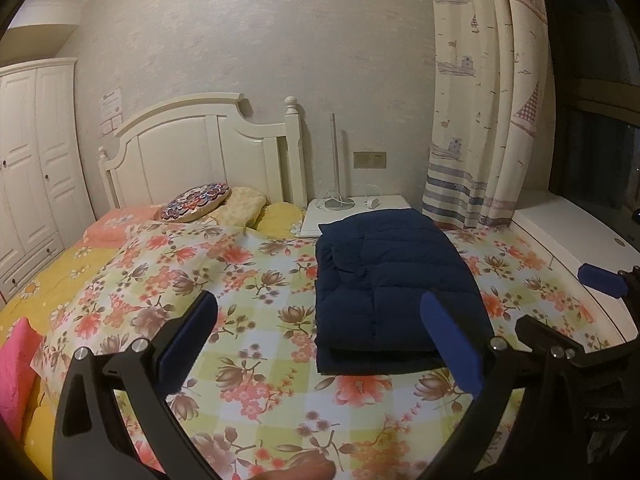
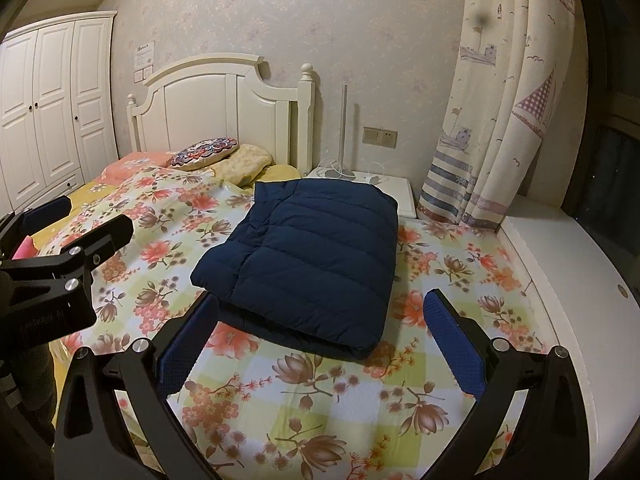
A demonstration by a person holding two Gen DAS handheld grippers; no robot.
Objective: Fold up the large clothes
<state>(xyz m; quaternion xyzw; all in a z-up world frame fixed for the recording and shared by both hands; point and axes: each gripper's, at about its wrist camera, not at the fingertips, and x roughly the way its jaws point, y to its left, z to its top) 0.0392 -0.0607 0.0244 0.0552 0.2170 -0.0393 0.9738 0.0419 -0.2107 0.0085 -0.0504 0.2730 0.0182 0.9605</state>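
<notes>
Left wrist view: the left gripper (image 1: 316, 328) hangs above the bed with its blue-padded fingers (image 1: 450, 344) spread wide and nothing between them. Directly under it lies the floral bedspread (image 1: 248, 320), pale green and white checks with orange blooms. Just ahead and toward the right finger sits the navy quilted jacket (image 1: 396, 276), folded into a flat rectangle (its near edge shows stacked layers), lying on the bedspread and touched by neither gripper. Off to the right of this gripper, the other gripper's blue pad shows at the picture's edge. To the left, at the bed's side, a pink cloth (image 1: 16, 364) lies on the yellow sheet.

In the right wrist view, the right gripper (image 2: 320, 328) also stands spread apart and empty, with the jacket (image 2: 312, 256) just beyond its fingertips, nearer the left finger.

Farther ahead, past the jacket, an embroidered round cushion (image 1: 196, 202) leans on a yellow pillow (image 1: 240, 206) against the white headboard (image 1: 200, 148). Right of that stands a white nightstand (image 1: 360, 212) with a lamp base and cords, then a nautical-print curtain (image 1: 480, 120). Far left stands a white wardrobe (image 1: 28, 168).
</notes>
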